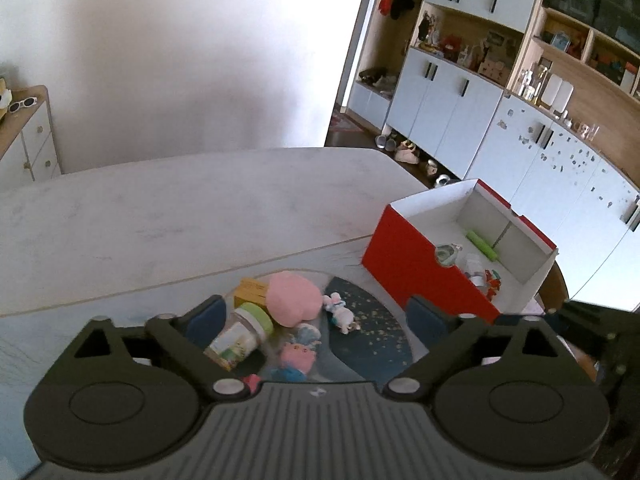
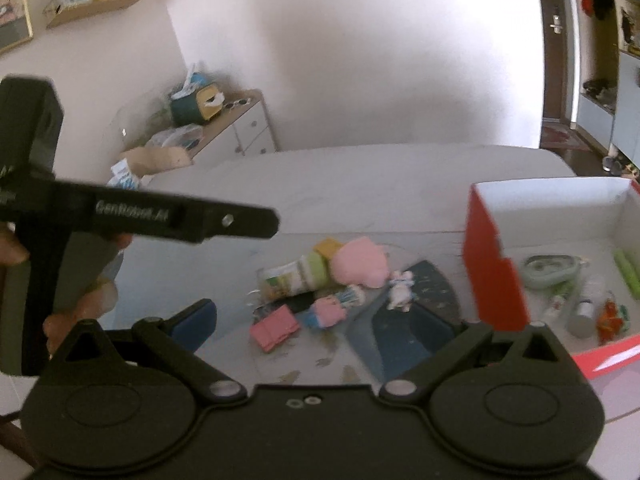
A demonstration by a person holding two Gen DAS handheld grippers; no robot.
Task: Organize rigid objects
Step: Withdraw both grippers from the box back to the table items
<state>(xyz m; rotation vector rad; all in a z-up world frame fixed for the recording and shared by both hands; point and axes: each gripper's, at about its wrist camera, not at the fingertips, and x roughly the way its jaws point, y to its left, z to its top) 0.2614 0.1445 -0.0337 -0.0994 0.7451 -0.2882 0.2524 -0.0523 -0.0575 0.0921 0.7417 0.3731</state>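
Both tools, left tool [image 1: 316, 320] and right tool [image 2: 332, 320], gape wide, gripping nothing. Toy pile with the soft pink plush [image 1: 291, 299] sits lower centre on the white counter [image 1: 160, 208]; red cardboard box [image 1: 408, 268] right. Only the right view catches the pink folded card [image 2: 275, 327].

Plain white wall [image 1: 180, 60] behind a pale desk [image 1: 160, 200]. White cabinets with wooden open shelves [image 1: 460, 92] beyond its right edge; small wood-topped drawer unit [image 2: 244, 128] off its far left corner. Soft daylight.
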